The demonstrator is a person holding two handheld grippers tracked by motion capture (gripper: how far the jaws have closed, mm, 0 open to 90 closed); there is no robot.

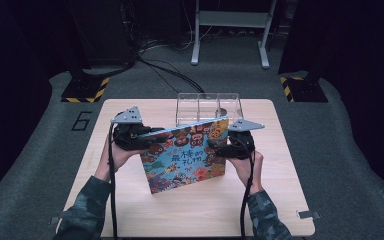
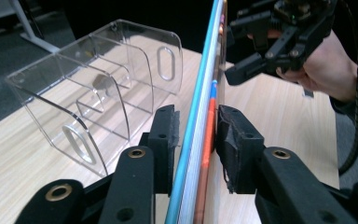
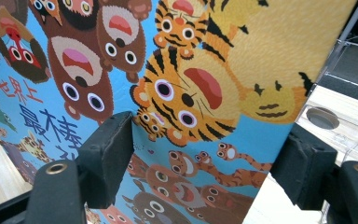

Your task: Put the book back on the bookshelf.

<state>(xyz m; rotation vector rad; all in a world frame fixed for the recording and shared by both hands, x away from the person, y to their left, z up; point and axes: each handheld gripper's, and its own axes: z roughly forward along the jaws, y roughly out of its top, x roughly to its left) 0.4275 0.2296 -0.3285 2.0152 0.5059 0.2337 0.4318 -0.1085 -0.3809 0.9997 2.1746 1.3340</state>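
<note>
- here, in the high view, a picture book stands upright and tilted on its lower edge on the wooden table, near the middle. the left gripper meets its top corner at about 10 o'clock, the right gripper its side edge at about 3 o'clock. a clear plastic organizer sits just behind the book at 12 o'clock.
- in the left gripper view, the book's edge runs up between the two black jaws; the pads sit close on both sides of it, pinching the covers. the organizer lies at 10 o'clock, and the other gripper grips the book at 1 o'clock.
- in the right gripper view, the jaws stand on either side of the book's edge, one in front of the cover, the other behind it; i cannot tell whether the pads press.
</note>
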